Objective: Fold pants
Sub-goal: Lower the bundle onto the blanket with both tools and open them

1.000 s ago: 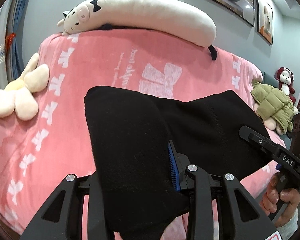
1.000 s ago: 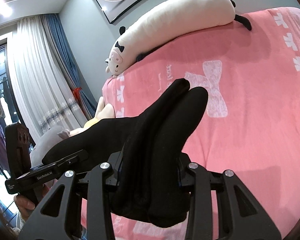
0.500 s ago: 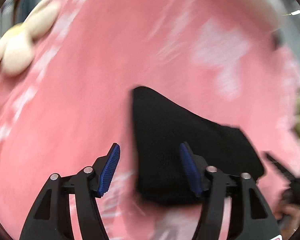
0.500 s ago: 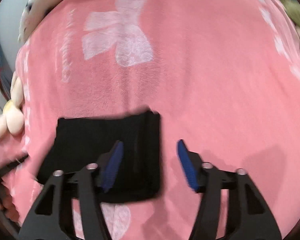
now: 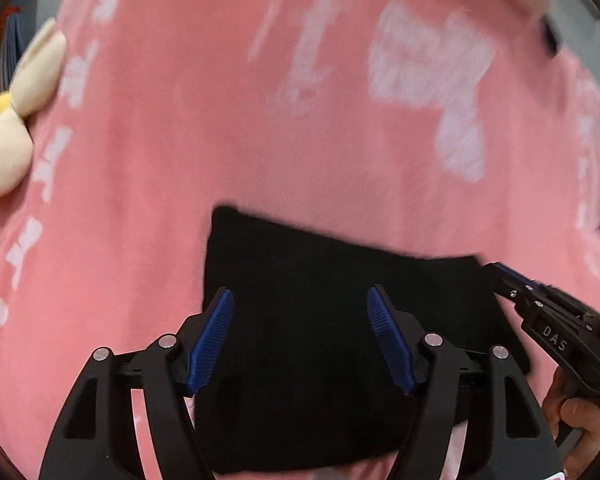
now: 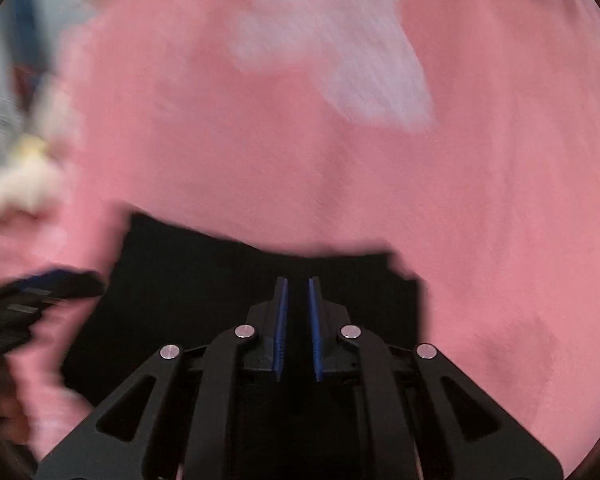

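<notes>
pink bed blanket carried folded black pants; left tongs gaped wide, empty, right tongs nearly closed, empty. folding seemed finished; smoothing toward 12 o'clock probably remained.

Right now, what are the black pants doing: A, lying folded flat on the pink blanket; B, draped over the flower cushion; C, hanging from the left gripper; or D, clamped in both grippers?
A: the black pants lie as a flat folded block on the pink blanket, with the left gripper open above them and gripping nothing.
</notes>
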Available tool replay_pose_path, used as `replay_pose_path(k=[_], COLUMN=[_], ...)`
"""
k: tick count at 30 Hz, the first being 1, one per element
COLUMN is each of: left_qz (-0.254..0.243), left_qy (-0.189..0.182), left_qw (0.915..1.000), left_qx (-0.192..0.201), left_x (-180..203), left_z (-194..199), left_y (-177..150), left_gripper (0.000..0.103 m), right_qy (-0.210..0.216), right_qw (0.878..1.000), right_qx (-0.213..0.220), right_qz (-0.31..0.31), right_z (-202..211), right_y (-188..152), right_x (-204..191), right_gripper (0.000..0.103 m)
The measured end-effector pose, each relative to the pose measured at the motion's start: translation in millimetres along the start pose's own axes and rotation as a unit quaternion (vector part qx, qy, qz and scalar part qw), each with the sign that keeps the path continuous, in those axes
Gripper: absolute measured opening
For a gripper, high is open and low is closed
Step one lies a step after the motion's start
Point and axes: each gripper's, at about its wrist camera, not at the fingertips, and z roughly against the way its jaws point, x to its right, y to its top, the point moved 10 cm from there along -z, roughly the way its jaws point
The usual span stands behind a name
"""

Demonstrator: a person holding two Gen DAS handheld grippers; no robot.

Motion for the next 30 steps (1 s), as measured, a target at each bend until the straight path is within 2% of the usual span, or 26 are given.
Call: replay_pose_path(k=[2, 3, 4, 6, 7, 9, 10, 11, 13, 16, 19, 20, 21, 22, 26, 30], left_qz=[0.013, 0.019, 0.023, 0.02, 0.017, 0.015, 0.012, 0.009, 0.007, -0.001, -0.009, -0.012, -0.014, -0.015, -0.012, -0.011], left_qy=[0.018, 0.016, 0.012, 0.012, 0.015, 0.017, 0.014, 0.013, 0.014, 0.012, 0.018, 0.02, 0.022, 0.022, 0.025, 0.032], left_qw=[0.9985, 0.9981, 0.9985, 0.9993, 0.9994, 0.9996, 0.9998, 0.9998, 0.9998, 0.9999, 0.9997, 0.9997, 0.9996, 0.9996, 0.9995, 0.9994], left_qx=[-0.051, -0.056, -0.048, -0.028, -0.025, -0.016, -0.011, -0.01, -0.009, -0.011, -0.012, -0.011, -0.01, -0.013, -0.011, -0.007], left_x=[-11, -15, -17, -17, -16, -14, -11, -9, -11, -8, -8, -7, -5, -4, -4, -8], left_z=[-37, -43, -41, -27, -21, -6, 3, 9, 16, 32, 48, 53, 56, 59, 72, 87], left_y=[-18, -22, -23, -21, -21, -23, -25, -27, -30, -38, -50, -53, -56, -61, -76, -97], left_gripper=[0.067, 0.067, 0.068, 0.068, 0.068, 0.068, 0.068, 0.068, 0.068, 0.068, 0.068, 0.068, 0.068, 0.068, 0.068, 0.068], right_qy=[0.036, 0.026, 0.025, 0.072, 0.079, 0.06, 0.036, 0.019, 0.02, 0.039, -0.008, -0.005, -0.007, -0.007, 0.012, -0.018], right_qw=[0.999, 0.998, 0.998, 0.994, 0.993, 0.997, 0.999, 0.999, 0.999, 0.997, 1.0, 1.0, 1.0, 0.999, 0.997, 0.995], right_qx=[0.015, 0.023, 0.037, 0.068, 0.069, 0.048, 0.03, 0.026, 0.043, 0.068, 0.023, 0.023, 0.027, 0.031, 0.075, 0.094], right_qz=[-0.031, -0.047, -0.05, -0.051, -0.046, -0.026, -0.015, -0.009, -0.016, -0.018, 0.01, 0.007, -0.001, -0.007, 0.0, 0.023], right_z=[3, 19, 32, 65, 73, 71, 64, 62, 85, 117, 97, 96, 103, 115, 161, 190], right_y=[3, 7, 10, 7, -1, -26, -38, -50, -54, -57, -81, -81, -80, -77, -83, -122], right_x=[6, 9, 7, -6, -9, -9, -3, 4, 2, -9, 2, 2, 1, -3, -26, -35], right_gripper=[0.007, 0.01, 0.011, 0.011, 0.011, 0.011, 0.006, 0.006, 0.01, 0.01, 0.006, 0.006, 0.006, 0.011, 0.012, 0.012])
